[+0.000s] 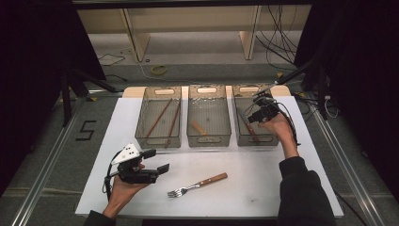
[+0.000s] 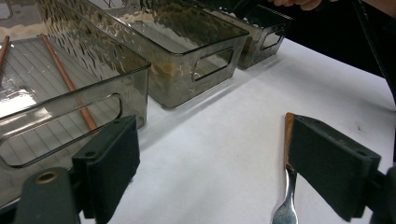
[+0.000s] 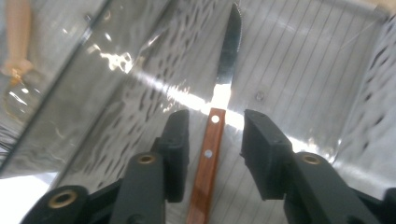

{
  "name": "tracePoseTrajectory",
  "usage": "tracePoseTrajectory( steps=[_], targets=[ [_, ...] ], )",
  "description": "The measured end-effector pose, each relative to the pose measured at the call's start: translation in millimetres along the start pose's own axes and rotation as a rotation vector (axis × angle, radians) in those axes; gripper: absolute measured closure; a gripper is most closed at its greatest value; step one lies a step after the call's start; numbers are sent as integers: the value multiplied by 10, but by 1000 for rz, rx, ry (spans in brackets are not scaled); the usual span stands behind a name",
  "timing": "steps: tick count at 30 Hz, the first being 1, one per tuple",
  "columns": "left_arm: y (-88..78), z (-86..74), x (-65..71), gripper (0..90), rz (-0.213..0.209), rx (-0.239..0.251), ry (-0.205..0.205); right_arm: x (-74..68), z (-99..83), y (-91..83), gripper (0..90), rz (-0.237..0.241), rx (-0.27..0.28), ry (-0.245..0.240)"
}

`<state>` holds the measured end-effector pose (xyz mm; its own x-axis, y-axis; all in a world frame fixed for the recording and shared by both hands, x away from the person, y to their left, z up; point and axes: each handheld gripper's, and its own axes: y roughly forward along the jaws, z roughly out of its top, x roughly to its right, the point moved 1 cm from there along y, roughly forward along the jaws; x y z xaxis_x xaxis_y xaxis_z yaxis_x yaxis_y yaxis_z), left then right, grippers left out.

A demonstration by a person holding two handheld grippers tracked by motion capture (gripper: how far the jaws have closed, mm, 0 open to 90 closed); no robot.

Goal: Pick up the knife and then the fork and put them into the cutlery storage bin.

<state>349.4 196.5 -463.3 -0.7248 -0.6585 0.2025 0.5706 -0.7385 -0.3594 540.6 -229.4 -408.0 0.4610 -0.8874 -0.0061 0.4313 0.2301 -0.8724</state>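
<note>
Three clear bins (image 1: 209,123) stand in a row on the bench (image 1: 263,179), and the right gripper (image 3: 212,140) reaches down into the one farthest to its own side. Between its jaws lies a knife (image 3: 219,116) with a wooden handle and a thin steel blade that points away from the gripper along the ribbed bin floor. The jaws stand apart on either side of the handle, with gaps showing on both sides, so nothing is clamped. The knife looks light and stiff; its blade is slick and sharp, so the riveted wooden handle is the sensible place to take hold, as its flat sides would sit well against the pads.

The left gripper (image 1: 153,161) hovers over the bench with its jaws wide apart and holds nothing. A fork (image 1: 197,185) lies on the white surface just beyond it, off to its right.

The right gripper view gives the gaps beside the handle and the blade's serrated edge, which from above are too small to read. The high view gives the whole layout, with chopsticks (image 1: 163,118) in the left bin. The left gripper view shows the fork's handle (image 2: 289,135) close beside one jaw.
</note>
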Motion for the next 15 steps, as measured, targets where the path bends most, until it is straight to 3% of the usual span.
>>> tracePoseTrajectory(
  steps=[4,7,9,15],
  targets=[
    [0,0,-1,160,1,0,1,-41,1,-124,541,8,54,-21],
    [3,-2,-4,160,2,-1,-1,-133,-22,-239,495,30,94,-62],
    [4,-2,-3,160,2,-2,0,-231,-50,-336,468,71,139,-102],
    [0,-1,-6,161,3,-1,1,-605,-163,-569,432,200,204,-238]
  ],
)
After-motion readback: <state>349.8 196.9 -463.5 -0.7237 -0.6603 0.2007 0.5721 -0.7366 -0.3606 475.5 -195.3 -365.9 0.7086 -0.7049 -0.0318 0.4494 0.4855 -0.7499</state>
